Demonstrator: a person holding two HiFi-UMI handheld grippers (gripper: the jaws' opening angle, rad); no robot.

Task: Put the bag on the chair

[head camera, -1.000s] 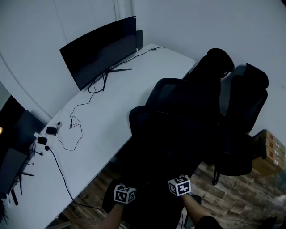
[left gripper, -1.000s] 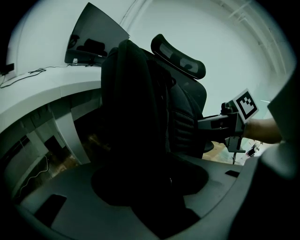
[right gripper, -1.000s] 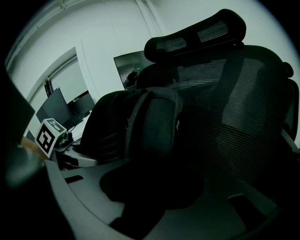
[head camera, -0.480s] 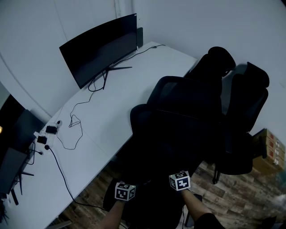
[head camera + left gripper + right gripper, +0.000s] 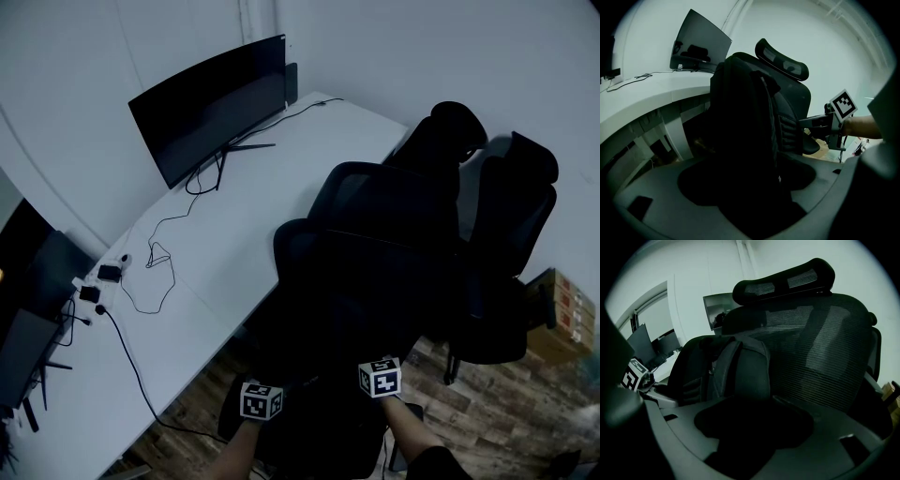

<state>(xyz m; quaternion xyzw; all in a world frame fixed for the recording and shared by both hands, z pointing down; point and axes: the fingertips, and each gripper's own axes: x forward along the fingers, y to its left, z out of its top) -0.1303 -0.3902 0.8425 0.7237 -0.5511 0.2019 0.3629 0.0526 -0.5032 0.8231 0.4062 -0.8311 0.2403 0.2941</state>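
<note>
While the bag [image 5: 740, 371] sits on the chair [image 5: 820, 343], the left gripper [image 5: 262, 400] and right gripper [image 5: 380, 377] have just been opening, jaws now wide and unclenched.

A black chair [image 5: 375, 267] stands against a white surface [image 5: 234, 216]. On the surface, left of the chair, are a dark monitor [image 5: 211, 108] and loose cables [image 5: 155, 272]. A second chair [image 5: 511, 253] stands just right of it. Below the chair the left hand-held gripper [image 5: 262, 401] and right hand-held gripper [image 5: 380, 379] hover. Their jaws have just been opening, but shadow hides what lies between them.
</note>
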